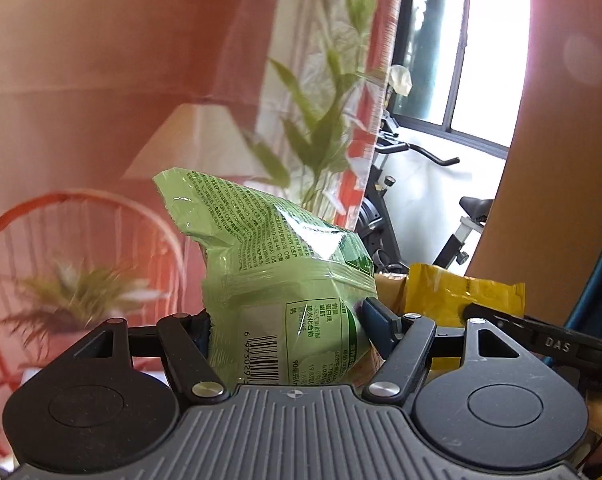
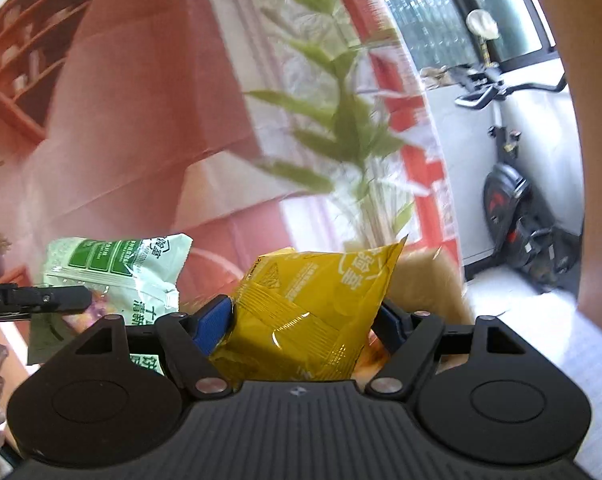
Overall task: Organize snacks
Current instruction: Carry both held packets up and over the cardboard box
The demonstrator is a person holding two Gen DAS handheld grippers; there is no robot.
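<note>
Green snack bag (image 1: 277, 280) is clamped low, near its barcode, in the left tool (image 1: 287, 320); yellow snack bag (image 2: 309, 308) is pinched in the right tool (image 2: 305, 320). Both are held aloft, side by side. Slippage of the glossy, crinkled film is judged likely if either is swung

The left gripper (image 1: 287, 322) clamps a green snack bag (image 1: 277, 264), yellow snack bag (image 1: 453, 296) just beside.
</note>
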